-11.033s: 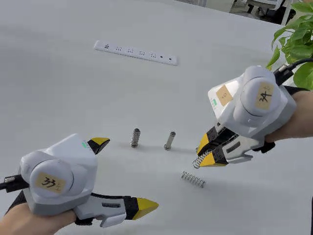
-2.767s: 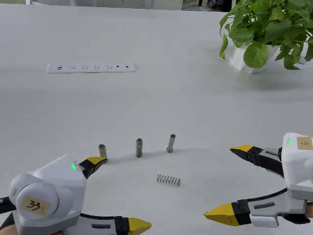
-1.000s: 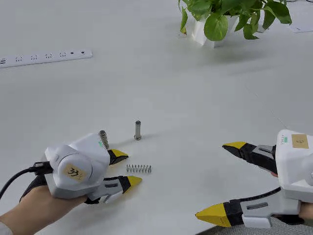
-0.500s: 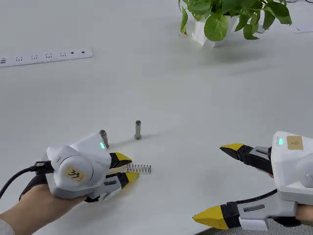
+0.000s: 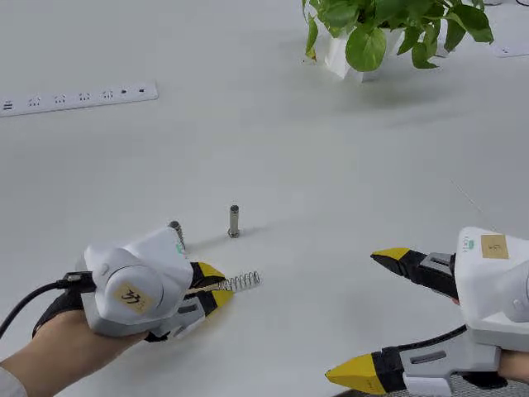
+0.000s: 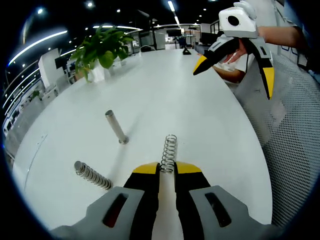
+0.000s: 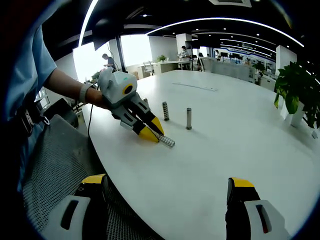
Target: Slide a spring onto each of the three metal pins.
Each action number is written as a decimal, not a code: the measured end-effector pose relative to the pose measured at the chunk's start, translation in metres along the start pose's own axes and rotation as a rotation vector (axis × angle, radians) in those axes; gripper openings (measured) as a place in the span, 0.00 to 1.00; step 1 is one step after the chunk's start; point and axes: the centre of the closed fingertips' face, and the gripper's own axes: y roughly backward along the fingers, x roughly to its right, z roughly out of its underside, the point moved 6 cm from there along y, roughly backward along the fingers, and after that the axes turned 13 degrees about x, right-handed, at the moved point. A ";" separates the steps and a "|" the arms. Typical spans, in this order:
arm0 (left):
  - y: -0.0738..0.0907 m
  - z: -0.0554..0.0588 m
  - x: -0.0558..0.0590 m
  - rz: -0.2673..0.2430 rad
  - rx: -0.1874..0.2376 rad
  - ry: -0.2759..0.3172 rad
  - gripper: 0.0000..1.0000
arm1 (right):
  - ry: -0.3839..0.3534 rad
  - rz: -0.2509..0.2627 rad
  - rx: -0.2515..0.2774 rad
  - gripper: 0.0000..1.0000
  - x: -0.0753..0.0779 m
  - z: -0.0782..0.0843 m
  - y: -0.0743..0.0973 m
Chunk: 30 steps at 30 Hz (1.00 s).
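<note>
left gripper (image 6: 167,167) jaws nearly closed, pinching one end of spring (image 6: 169,152), just in front of bare pin (image 5: 234,221) | right gripper (image 5: 364,316) spread wide, empty, well right of pin | left gripper view: spring-loaded pin (image 6: 92,175) beside bare pin

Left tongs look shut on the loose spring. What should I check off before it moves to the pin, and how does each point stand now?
1. Spring held by the left tongs: ok, one end is clamped at the tips and the rest sticks out ahead.
2. Bare pin upright with its top free: ok.
3. Free end of the spring lined up over the bare pin: not ok, it points past the pin's side.
4. Neighbouring pin carries a spring: ok.
5. Third pin loaded: cannot tell.
6. Right tongs open and away from the pins: ok.
</note>
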 end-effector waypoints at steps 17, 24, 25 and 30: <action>0.000 0.001 0.000 -0.004 -0.003 0.061 0.07 | 0.004 -0.017 -0.003 0.99 -0.003 -0.001 -0.003; 0.003 0.004 0.001 -0.025 0.021 0.081 0.07 | 0.005 -0.023 -0.010 0.99 -0.003 0.000 -0.004; 0.004 0.004 0.001 -0.028 0.026 0.086 0.06 | 0.006 -0.024 -0.009 0.99 -0.003 -0.001 -0.005; 0.012 0.007 -0.002 -0.069 0.062 0.156 0.06 | 0.007 -0.034 -0.003 0.98 -0.007 -0.003 -0.011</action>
